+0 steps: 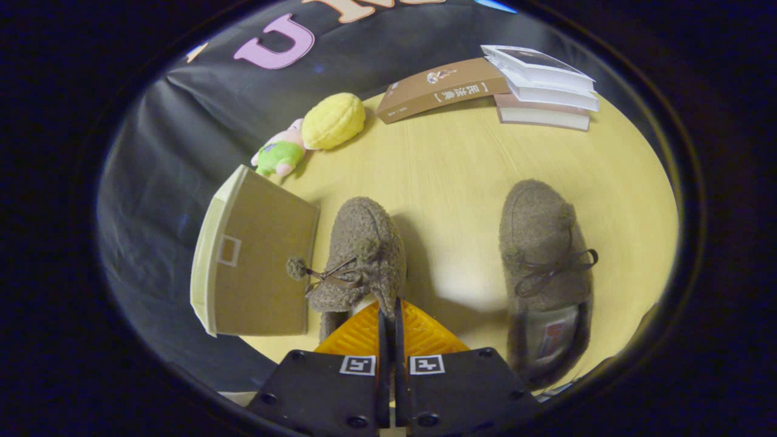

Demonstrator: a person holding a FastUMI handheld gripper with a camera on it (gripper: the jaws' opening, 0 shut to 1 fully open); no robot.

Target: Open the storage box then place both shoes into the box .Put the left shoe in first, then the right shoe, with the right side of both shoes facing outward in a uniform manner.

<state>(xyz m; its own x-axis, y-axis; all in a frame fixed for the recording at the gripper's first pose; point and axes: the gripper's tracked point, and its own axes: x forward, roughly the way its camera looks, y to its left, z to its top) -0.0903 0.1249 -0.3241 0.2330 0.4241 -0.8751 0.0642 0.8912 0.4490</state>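
At the near edge of the pale wooden tabletop [449, 176], the tool [388, 315] has its 2 fingers [358, 331] drawn tight together, with only a thin slit between them. Their tips meet at the heel opening of the left-hand shoe [363, 255]; whether they pinch the rim of that shoe cannot be told, since the tips hide the spot.

This fuzzy grey-brown shoe lies with its toe pointing away from the tool, and a thin lace with a small pompom trails off its side toward the storage box [255, 261]. The box, a brown cardboard one with pale edges, sits just beside the shoe, at the side edge of the tabletop, and its lid is closed.

A 2nd matching shoe [546, 273] lies well apart on the other side of the tool, toe also pointing away, with a lace bow across its top and a label visible inside its heel.

Beyond the shoes, near the far edge, lie a yellow plush toy [334, 120] touching a small pink and green plush figure [280, 153], a brown book [443, 89] lying flat, and a stack of 3 books [546, 88]. Black cloth [164, 158] hangs behind the tabletop.
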